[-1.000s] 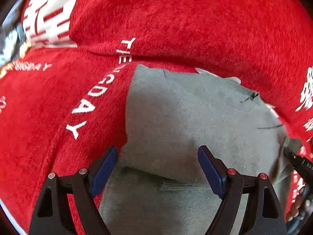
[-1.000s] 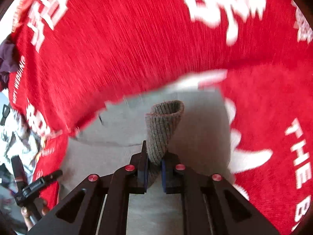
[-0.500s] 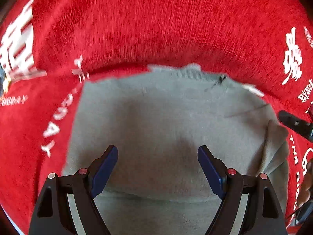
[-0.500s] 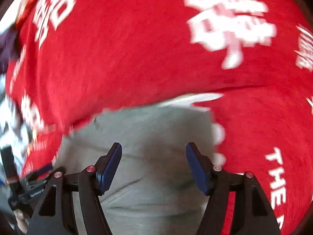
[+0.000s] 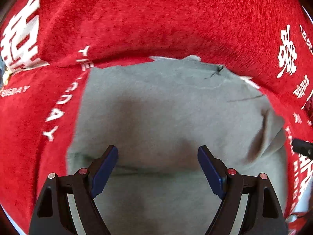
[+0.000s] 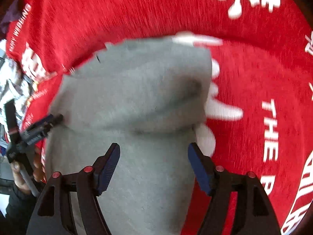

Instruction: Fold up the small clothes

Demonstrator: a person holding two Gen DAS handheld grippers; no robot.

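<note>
A small grey-green knit garment (image 5: 168,109) lies flat and partly folded on a red cloth; it also shows in the right wrist view (image 6: 137,101), with a fold line across it. My left gripper (image 5: 157,156) is open and empty, hovering over the garment's near part. My right gripper (image 6: 153,154) is open and empty over the garment's right half. The left gripper's tip (image 6: 54,118) shows at the garment's left edge in the right wrist view. The right gripper's tip (image 5: 302,148) shows at the far right in the left wrist view.
The red cloth (image 5: 156,19) with white lettering covers the whole work surface, also in the right wrist view (image 6: 264,78). A pile of pale and purple clothes (image 6: 9,82) lies at the far left. The person's hand (image 6: 21,176) holds the left gripper's handle.
My right gripper was shut on the garment's ribbed cuff a second ago; it has let go and now stands open over the flat garment. My left gripper stayed open and shifted slightly.
</note>
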